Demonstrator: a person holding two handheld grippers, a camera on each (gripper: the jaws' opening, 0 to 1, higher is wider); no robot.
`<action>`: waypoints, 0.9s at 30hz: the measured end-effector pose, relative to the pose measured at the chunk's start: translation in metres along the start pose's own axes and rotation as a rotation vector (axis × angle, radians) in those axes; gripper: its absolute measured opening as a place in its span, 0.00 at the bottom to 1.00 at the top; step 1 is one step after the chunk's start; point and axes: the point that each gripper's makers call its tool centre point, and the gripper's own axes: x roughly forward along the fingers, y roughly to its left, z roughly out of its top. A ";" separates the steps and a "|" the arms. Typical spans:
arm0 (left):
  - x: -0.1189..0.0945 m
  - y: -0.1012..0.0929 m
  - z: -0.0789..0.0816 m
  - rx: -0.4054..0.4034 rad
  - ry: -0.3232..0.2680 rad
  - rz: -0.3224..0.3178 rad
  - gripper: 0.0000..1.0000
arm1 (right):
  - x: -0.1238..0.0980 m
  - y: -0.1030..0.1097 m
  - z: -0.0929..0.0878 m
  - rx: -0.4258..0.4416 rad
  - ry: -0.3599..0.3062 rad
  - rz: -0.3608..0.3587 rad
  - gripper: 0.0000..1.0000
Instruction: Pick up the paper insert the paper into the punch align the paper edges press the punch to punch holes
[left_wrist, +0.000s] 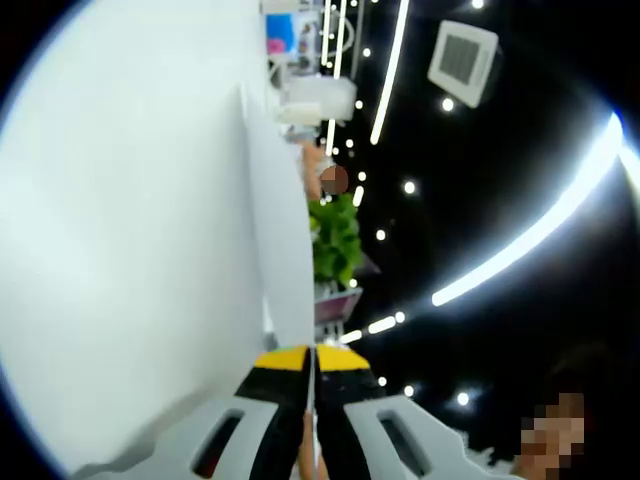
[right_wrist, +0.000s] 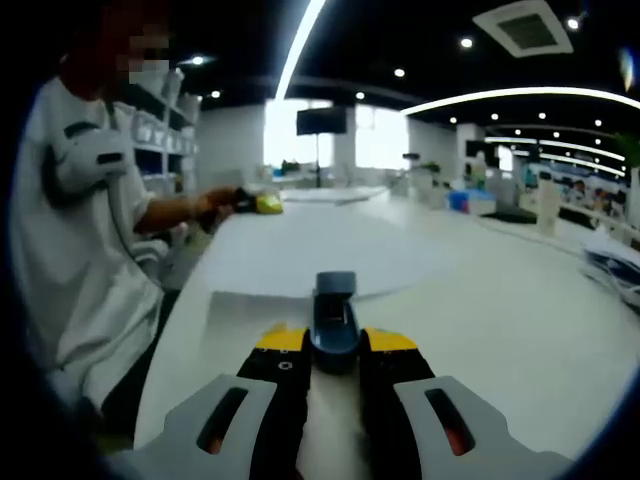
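There is one sheet of paper, one hole punch and two grippers. In the right gripper view the paper lies flat on the white table, and its near edge goes into the punch, which stands between the two yellow-tipped jaws of the right gripper. The jaws are closed against the sides of the punch and hold it. At the far left corner of the sheet the left gripper, with a yellow tip, meets the paper; a hand of a person in a white shirt holds this gripper. The near edge of the paper runs almost straight across the view, to the left and to the right of the punch. On the right of the sheet the table is bare and wide, up to some items near its far right edge; on the left the table edge is near, and the person stands just beside it. In the left gripper view the picture is rolled to the side, and the paper rises as a thin pale strip from between the jaws of the left gripper. These jaws are closed on the edge of the sheet, with the white table on the left and a green plant just behind the paper
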 end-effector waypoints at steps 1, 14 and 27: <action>0.000 0.000 -0.001 0.005 0.003 0.005 0.04 | 0.000 0.000 0.000 0.000 0.000 0.001 0.22; 0.001 0.004 -0.001 0.049 0.016 0.037 0.04 | 0.012 0.007 0.005 -0.030 -0.004 0.039 0.22; 0.000 0.005 -0.002 0.057 0.019 0.042 0.04 | 0.013 -0.002 0.013 0.013 -0.022 -0.005 0.27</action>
